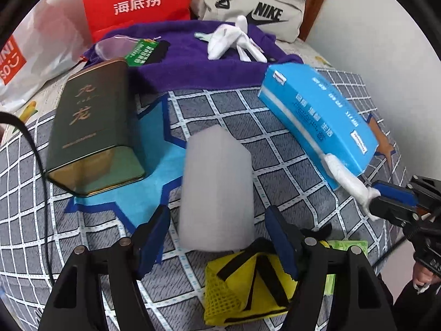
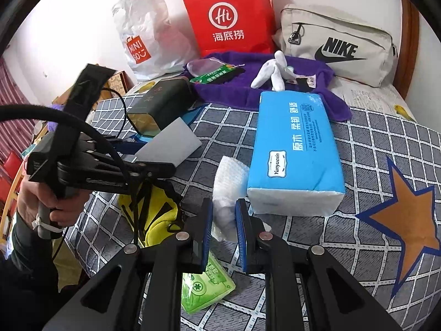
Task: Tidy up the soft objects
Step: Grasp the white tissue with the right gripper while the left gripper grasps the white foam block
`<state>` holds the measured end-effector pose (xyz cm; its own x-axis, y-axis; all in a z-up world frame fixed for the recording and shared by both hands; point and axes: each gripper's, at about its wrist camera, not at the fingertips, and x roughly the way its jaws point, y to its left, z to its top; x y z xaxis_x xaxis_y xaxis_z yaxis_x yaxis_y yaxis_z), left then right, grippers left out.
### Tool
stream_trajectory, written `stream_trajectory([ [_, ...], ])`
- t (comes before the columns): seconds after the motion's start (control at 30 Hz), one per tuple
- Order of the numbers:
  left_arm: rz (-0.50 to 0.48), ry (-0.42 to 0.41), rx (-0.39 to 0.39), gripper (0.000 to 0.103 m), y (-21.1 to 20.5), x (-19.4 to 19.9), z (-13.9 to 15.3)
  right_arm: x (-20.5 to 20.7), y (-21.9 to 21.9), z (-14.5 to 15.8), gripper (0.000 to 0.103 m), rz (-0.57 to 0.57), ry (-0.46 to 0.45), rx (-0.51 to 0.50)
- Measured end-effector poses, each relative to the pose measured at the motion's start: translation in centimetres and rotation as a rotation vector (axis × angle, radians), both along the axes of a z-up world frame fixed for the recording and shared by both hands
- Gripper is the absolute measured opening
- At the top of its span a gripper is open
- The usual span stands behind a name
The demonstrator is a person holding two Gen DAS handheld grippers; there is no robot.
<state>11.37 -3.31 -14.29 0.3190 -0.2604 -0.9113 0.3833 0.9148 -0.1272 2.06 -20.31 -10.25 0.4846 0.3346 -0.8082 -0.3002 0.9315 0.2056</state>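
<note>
My left gripper (image 1: 217, 229) is open around a pale grey foam block (image 1: 216, 190) that lies on the checked bedspread; the pads stand apart from its sides. The block also shows in the right wrist view (image 2: 171, 142). My right gripper (image 2: 223, 220) is shut on a white tissue (image 2: 227, 190) pulled from the end of the blue tissue pack (image 2: 297, 149). The left wrist view shows that tissue (image 1: 350, 182) stretched from the pack (image 1: 319, 118) to the right gripper (image 1: 383, 195). A yellow mesh bag (image 1: 248, 289) lies under my left gripper.
A dark green tin (image 1: 93, 129) lies left of the block. A purple towel (image 1: 198, 63) with white socks (image 1: 234, 41) lies further back. A red paper bag (image 2: 228, 16), a Nike pouch (image 2: 339, 44) and a white plastic bag (image 2: 143, 33) stand by the wall. A green packet (image 2: 206, 287) lies below my right gripper.
</note>
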Motion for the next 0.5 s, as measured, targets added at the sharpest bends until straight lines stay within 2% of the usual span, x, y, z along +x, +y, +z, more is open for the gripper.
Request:
stream_trajectory([
  [0.13, -0.032, -0.006, 0.063, 0.069, -1.5, 0.2, -0.7, 0.0, 0.0, 0.0, 0.017, 0.006, 0.000, 0.007],
  [0.17, -0.027, -0.013, 0.076, 0.066, -1.6, 0.3, -0.8, -0.1, 0.0, 0.0, 0.017, 0.005, 0.001, 0.009],
  [0.2, -0.021, -0.013, 0.080, 0.048, -1.6, 0.4, -0.9, 0.0, -0.1, -0.1, 0.017, 0.004, 0.002, 0.011],
  [0.33, -0.004, -0.033, 0.006, 0.046, -0.2, 0.2, 0.2, -0.2, -0.4, 0.3, 0.017, 0.000, -0.008, 0.015],
  [0.5, 0.012, -0.093, -0.036, 0.046, 1.5, -0.8, 3.0, -0.2, -0.8, 1.0, 0.017, -0.005, -0.022, 0.047],
])
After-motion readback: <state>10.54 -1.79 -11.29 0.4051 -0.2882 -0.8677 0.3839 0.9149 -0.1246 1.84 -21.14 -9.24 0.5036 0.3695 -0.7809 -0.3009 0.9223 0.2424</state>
